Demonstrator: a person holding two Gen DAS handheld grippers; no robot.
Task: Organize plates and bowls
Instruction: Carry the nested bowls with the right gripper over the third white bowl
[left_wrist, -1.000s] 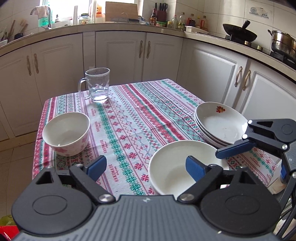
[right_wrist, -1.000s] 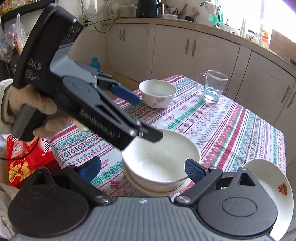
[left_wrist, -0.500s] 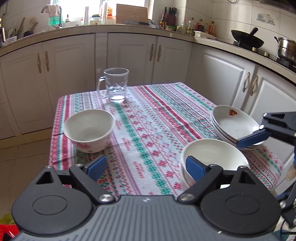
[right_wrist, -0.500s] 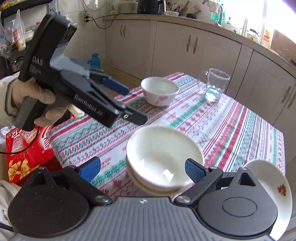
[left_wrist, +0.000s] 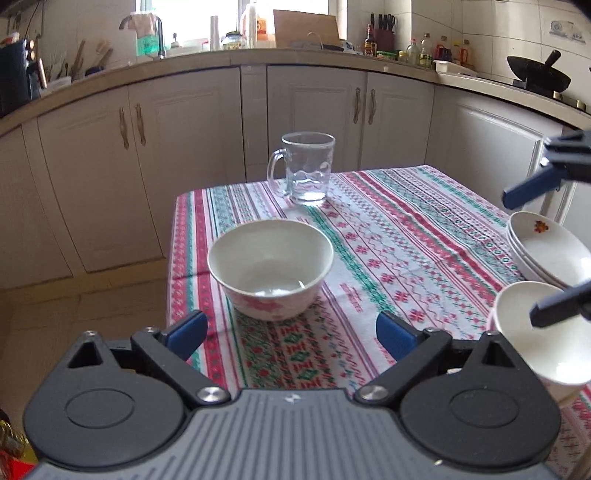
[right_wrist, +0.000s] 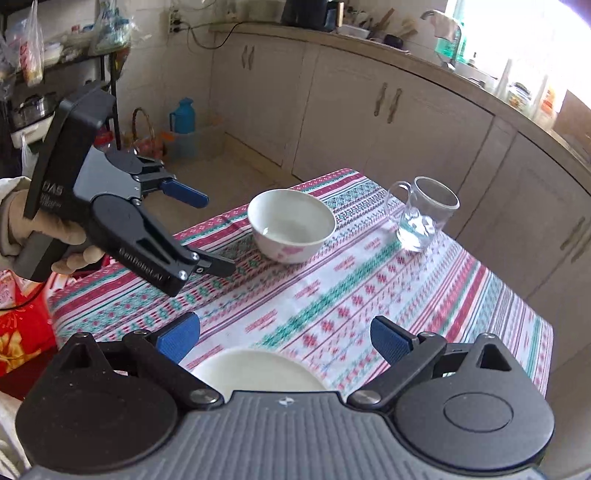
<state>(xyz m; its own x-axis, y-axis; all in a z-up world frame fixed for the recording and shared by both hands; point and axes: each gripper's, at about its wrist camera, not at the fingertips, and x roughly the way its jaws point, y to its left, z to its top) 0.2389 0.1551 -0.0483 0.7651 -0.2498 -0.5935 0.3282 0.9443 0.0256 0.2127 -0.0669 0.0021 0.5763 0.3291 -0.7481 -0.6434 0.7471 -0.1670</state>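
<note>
You are working over a table with a striped patterned tablecloth in a kitchen ringed by cream cabinets. The pink-flowered bowl sits upright, mouth up, round with no long axis, near a glass mug. It lies just ahead of your left gripper, whose jaws are spread wide and empty. Your right gripper is also spread, above a white bowl; stacked plates lie at the table's right edge.
</note>
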